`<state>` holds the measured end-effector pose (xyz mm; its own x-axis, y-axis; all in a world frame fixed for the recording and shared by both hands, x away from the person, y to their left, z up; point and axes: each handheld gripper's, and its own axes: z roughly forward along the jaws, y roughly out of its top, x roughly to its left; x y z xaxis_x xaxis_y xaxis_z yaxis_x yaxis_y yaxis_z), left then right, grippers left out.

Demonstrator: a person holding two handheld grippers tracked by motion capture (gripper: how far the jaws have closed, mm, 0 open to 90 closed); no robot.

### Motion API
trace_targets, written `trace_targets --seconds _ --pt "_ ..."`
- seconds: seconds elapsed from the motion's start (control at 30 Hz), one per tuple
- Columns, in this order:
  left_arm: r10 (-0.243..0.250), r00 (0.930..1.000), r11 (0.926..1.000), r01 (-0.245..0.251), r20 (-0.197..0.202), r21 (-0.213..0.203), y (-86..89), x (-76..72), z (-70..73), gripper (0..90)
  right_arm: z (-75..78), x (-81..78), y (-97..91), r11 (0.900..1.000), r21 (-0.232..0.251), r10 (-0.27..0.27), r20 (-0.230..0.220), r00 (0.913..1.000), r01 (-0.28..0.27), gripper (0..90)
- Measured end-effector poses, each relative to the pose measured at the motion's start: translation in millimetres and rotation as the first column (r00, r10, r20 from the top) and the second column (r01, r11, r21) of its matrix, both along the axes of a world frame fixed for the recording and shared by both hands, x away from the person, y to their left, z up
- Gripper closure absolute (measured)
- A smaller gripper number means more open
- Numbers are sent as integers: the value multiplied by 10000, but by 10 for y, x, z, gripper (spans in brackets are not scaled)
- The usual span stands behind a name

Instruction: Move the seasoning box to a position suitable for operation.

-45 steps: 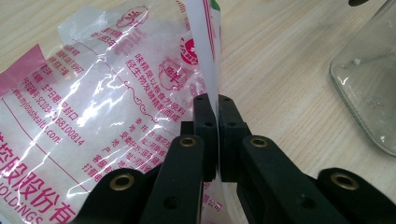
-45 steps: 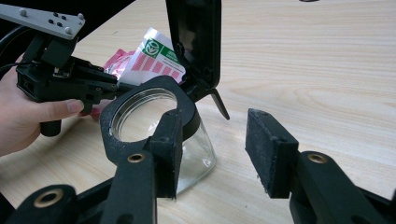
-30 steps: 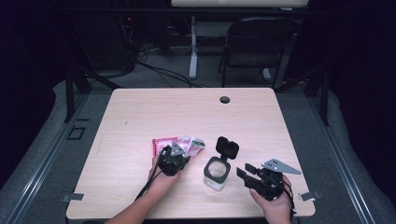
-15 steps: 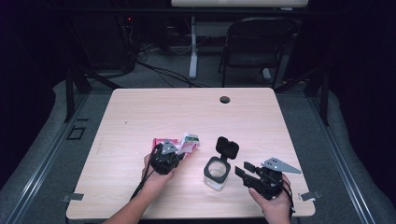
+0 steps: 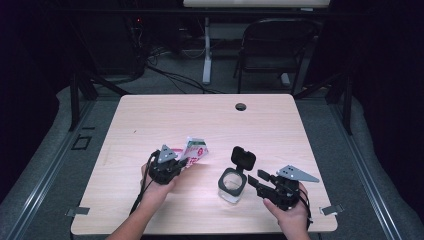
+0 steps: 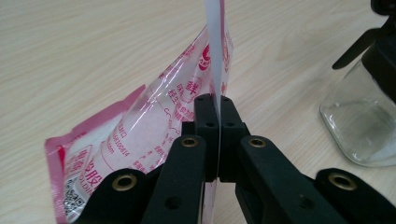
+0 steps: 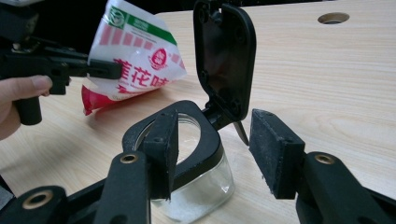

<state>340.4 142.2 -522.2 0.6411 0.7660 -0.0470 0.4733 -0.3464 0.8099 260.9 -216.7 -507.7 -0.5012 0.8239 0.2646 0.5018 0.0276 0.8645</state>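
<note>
My left claw [image 6: 218, 135] clamps the pouch [image 5: 194, 150] just left of the open jar [image 5: 231, 186]; my right claw [image 7: 212, 154], jaws just opening, frees the jar; I'd tip slowly over its mouth.

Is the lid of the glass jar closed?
No, the black lid stands flipped up on its hinge behind the mouth of the glass jar, so you can see the white grains inside.

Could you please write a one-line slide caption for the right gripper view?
Open right gripper beside a glass jar with flip lid up; left gripper holds a pouch.
</note>
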Motion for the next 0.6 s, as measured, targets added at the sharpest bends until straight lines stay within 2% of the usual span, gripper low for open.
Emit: trace_targets --seconds 0.23,0.3,0.47,0.6 --pt "224 9996 9991 -217 188 -369 153 -10 102 900 -4 35 15 9999 54 98 -24 9999 -98 528" --pt "265 9996 9983 -260 93 -525 183 -7 120 900 2 37 21 9999 93 99 -2 10000 -99 530" --pt "320 9995 9980 -316 65 -550 215 5 164 900 13 45 25 9989 -255 394 16 9992 -393 578" --pt "313 9992 9986 -303 231 -443 206 18 224 900 48 40 23 9979 -413 507 149 9986 -500 584"
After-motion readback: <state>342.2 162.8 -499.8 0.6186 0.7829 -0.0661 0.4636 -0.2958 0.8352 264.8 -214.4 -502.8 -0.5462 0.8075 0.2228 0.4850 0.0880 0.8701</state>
